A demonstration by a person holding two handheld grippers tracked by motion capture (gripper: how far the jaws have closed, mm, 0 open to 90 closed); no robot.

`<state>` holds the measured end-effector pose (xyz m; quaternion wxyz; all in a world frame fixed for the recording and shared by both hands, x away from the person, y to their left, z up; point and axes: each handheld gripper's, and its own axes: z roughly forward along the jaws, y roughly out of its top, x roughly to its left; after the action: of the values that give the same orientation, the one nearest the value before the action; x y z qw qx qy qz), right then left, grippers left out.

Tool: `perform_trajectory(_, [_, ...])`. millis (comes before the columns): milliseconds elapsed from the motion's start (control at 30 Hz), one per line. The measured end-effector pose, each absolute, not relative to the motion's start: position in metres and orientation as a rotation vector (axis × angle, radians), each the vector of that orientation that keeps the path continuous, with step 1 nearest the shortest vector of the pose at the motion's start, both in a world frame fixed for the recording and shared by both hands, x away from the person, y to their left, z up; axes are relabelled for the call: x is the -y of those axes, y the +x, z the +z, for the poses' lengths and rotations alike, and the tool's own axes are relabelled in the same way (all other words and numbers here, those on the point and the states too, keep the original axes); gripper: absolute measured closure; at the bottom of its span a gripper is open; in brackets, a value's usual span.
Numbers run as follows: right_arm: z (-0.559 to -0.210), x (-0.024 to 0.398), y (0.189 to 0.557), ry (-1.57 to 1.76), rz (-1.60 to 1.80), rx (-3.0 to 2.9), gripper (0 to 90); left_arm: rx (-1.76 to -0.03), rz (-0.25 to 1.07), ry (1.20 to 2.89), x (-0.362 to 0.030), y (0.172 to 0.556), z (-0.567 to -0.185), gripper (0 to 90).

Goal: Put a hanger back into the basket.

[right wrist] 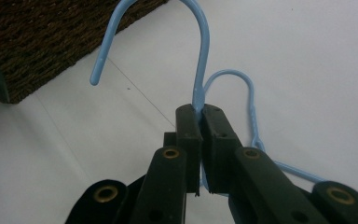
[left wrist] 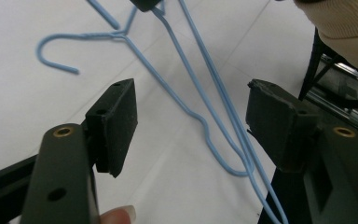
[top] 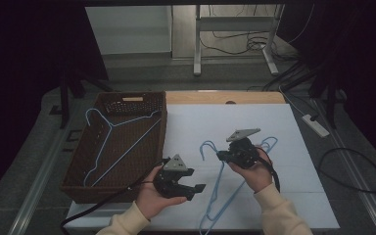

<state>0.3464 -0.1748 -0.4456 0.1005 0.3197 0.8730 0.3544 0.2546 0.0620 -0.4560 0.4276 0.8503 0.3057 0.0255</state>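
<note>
Your right gripper [top: 221, 155] pinches the thin blue hanger [right wrist: 200, 70] at its neck, basket edge [top: 165, 128] beyond its hook. Your left gripper [top: 199, 191], jaws spread, has bare table ahead

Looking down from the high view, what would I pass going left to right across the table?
Wicker basket with a blue hanger inside → left gripper → right gripper clamping another blue hanger → white power strip.

Basket [top: 162, 128] walls off left; white tabletop [top: 254, 122] beyond hangers [top: 223, 188] free.
</note>
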Motion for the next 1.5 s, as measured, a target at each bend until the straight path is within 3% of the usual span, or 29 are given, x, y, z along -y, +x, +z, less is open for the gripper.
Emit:
perform_trajectory(833, [-0.442, 0.177, 0.344, 0.977, 1.09, -2.555, 86.6, -0.818, -0.032, 2.144, -0.024, 0.266, -0.487, 40.5])
perform_trajectory(933, [-0.44, 0.178, 0.344, 0.985, 1.097, -2.55, 86.6, -0.832, -0.058, 2.132, -0.022, 0.27, -0.492, 44.9])
perform_trajectory(1067, [-0.439, 0.178, 0.343, 0.985, 1.109, -2.541, 86.6, -0.857, -0.136, 2.089, -0.019, 0.276, -0.498, 57.1])
perform_trajectory(1300, [-0.437, 0.177, 0.341, 0.98, 1.129, -2.542, 86.5, -0.873, -0.14, 2.08, -0.019, 0.279, -0.501, 77.5])
perform_trajectory(1500, [-0.437, 0.18, 0.341, 0.987, 1.141, -2.531, 85.9, -0.905, -0.134, 2.06, -0.019, 0.279, -0.501, 81.1])
